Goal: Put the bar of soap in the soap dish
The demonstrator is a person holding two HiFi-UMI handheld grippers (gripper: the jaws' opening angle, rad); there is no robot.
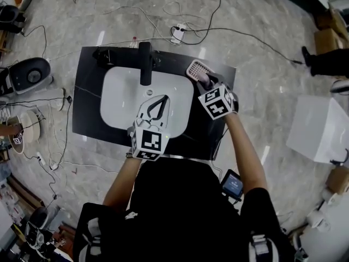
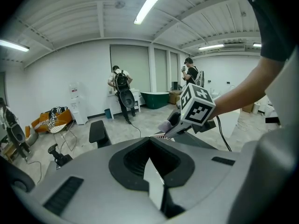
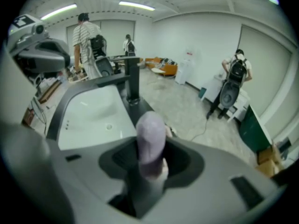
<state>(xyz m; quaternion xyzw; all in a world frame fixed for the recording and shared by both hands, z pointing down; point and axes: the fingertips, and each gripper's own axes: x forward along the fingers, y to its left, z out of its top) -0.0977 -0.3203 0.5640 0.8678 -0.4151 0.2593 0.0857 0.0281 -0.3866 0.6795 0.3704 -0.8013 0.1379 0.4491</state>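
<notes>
At the bottom of the head view, a person in a black shirt (image 1: 180,212) is standing at a black desk (image 1: 90,91) with a white sink (image 1: 122,100) in it. The left gripper (image 1: 161,102) is hanging over the sink in the middle of the frame. Its 2 fingers are pressing together with nothing between them.

To the right and a bit higher, the right gripper (image 1: 206,84) is pointing down at the upper right corner of the desk. Its fingers are squeezing the purple bar of soap (image 3: 150,141), which is sticking out from between them. The soap is hanging just beside the pink soap dish (image 1: 197,67). I cannot tell if it is touching the dish.

Past that, a black tap (image 1: 144,63) is standing at the back of the sink. A white plug strip (image 1: 178,33) is lying on the grey floor (image 1: 262,15) behind the desk.
</notes>
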